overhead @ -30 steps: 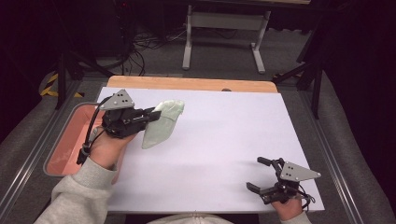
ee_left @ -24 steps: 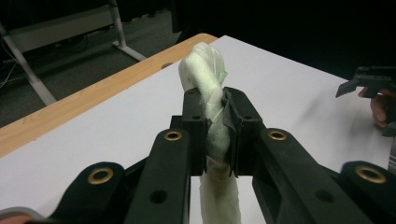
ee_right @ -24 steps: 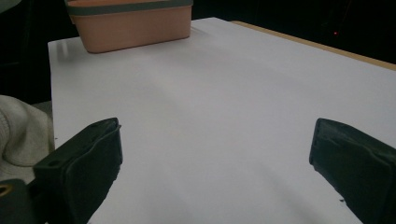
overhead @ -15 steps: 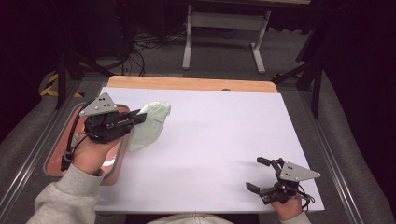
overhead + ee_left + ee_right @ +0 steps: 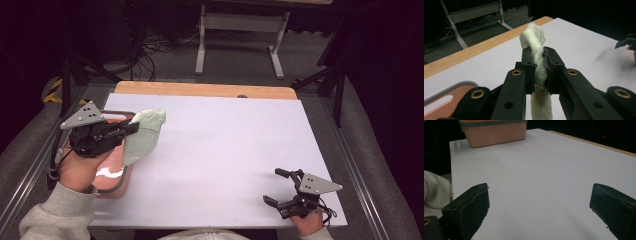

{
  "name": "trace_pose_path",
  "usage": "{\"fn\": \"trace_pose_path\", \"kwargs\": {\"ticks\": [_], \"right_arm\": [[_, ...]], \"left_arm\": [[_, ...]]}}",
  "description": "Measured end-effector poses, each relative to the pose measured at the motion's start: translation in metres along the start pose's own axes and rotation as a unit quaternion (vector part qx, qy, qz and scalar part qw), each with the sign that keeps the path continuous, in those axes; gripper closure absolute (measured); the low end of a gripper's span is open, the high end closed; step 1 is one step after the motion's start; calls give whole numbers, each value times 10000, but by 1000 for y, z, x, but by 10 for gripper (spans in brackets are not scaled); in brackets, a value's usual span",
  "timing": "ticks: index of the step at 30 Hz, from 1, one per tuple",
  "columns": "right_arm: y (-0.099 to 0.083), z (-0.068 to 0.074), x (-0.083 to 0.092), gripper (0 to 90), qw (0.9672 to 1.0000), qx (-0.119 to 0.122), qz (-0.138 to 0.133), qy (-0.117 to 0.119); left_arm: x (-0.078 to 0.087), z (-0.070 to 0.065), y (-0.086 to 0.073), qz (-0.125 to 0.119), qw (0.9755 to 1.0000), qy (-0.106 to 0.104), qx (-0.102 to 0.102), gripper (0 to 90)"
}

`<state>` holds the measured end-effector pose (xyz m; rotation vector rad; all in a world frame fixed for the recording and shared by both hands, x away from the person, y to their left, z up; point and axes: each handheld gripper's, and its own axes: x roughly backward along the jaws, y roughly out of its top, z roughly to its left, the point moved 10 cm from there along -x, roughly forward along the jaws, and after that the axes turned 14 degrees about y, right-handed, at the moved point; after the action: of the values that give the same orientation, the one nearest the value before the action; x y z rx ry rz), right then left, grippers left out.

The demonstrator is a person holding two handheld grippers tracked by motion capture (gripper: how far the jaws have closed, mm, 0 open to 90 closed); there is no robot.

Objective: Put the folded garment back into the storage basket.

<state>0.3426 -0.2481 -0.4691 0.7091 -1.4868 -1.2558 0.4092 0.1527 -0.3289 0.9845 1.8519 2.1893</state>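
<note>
The left tongs (image 5: 538,65) pinch a pale green cloth (image 5: 144,136) at the counter's (image 5: 240,150) left edge, its length hanging down over the right rim of the pink tray (image 5: 111,179). The right tongs (image 5: 281,189), spread and empty, rest well apart at the near right.

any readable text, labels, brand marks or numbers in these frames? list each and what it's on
None readable.
Left gripper, right gripper: black jaws and grey plates, no markings visible.
Pale green cloth, pink bin, white tabletop: plain, no print or labels.
Dark background: nothing legible.
</note>
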Motion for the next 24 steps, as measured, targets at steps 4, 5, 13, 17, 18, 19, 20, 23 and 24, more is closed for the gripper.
{"fn": "trace_pose_path", "kwargs": {"ticks": [4,5,13,17,18,19,20,23,24], "right_arm": [[0,0,0,28,10000,1,5,-5],[0,0,0,28,10000,2,6,-4],[0,0,0,28,10000,1,12,-3],[-1,0,0,28,10000,0,30,1],[0,0,-1,28,10000,0,20,7],[0,0,-1,28,10000,3,22,11],[0,0,-1,28,10000,4,23,10],[0,0,-1,28,10000,2,22,7],[0,0,-1,28,10000,2,23,7]], "left_arm": [[5,8,-4,-4,9999,97,28,797],[6,10,-5,1,9999,111,42,797],[15,25,-14,44,9995,291,126,797],[18,31,-18,71,9991,369,200,797],[19,33,-19,60,9990,396,205,797],[20,34,-20,72,9989,393,234,797],[20,36,-21,69,9988,425,234,797],[21,40,-25,91,9984,487,279,797],[22,42,-26,102,9983,504,285,797]]}}
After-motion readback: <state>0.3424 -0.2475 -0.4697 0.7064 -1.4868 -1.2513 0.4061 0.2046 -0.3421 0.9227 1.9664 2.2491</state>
